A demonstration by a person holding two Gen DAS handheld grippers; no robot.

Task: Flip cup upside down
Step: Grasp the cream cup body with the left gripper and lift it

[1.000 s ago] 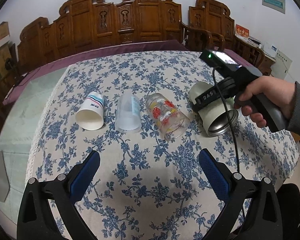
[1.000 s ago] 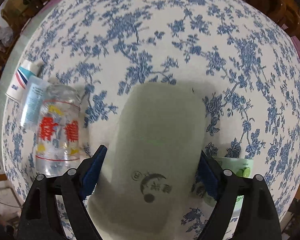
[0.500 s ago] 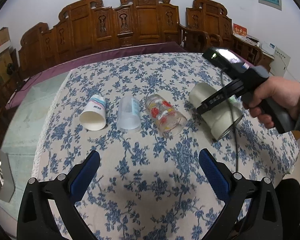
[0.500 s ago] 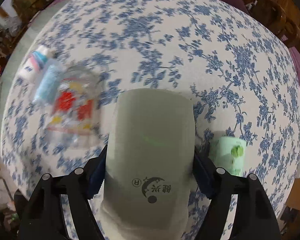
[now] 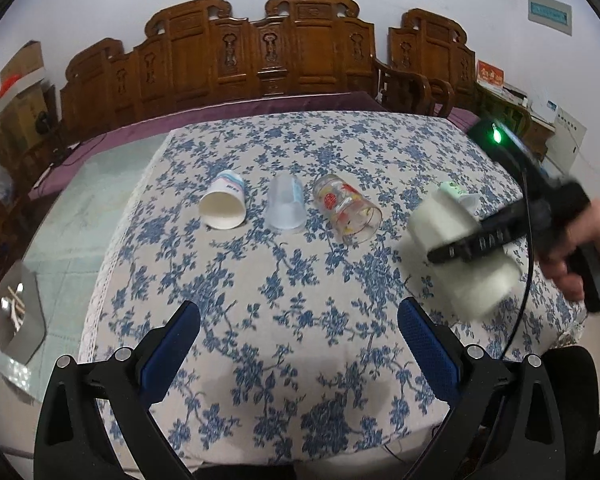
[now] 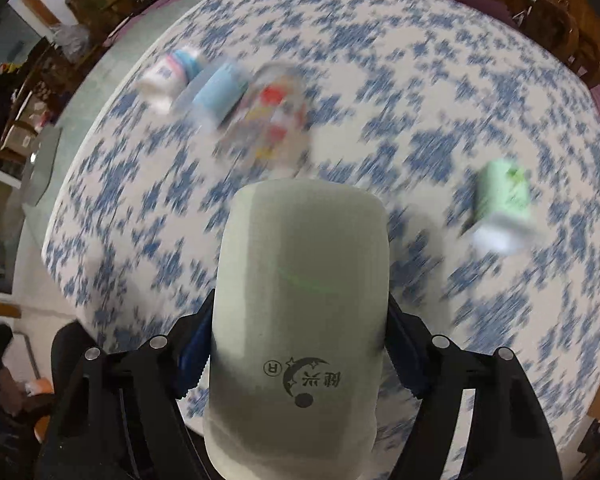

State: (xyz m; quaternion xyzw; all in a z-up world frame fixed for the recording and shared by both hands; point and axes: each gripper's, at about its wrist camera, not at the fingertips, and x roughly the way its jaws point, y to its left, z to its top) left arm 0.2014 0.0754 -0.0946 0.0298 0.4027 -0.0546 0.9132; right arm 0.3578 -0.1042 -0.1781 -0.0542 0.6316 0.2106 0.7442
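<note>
My right gripper [image 6: 300,344] is shut on a pale grey-green cup [image 6: 300,312] with a dark moon logo, held in the air above the table, its closed base pointing away from the camera. In the left wrist view the same cup [image 5: 460,252] hangs tilted at the right, blurred, with the right gripper [image 5: 476,240] across it. My left gripper [image 5: 300,336] is open and empty over the near part of the table. A white paper cup [image 5: 224,206], a translucent plastic cup [image 5: 286,204] and a printed glass [image 5: 348,210] lie on their sides in a row.
A small green cup [image 6: 500,204] lies on the floral tablecloth [image 5: 260,320] at the right; it also shows behind the held cup [image 5: 456,194]. Carved wooden chairs [image 5: 284,48] line the far side. The table's near edge is just beyond my left gripper.
My right gripper closed on the grey-green cup where it lay and lifted it off the table toward the near right, tilting it. The left gripper drew back slightly and stayed open.
</note>
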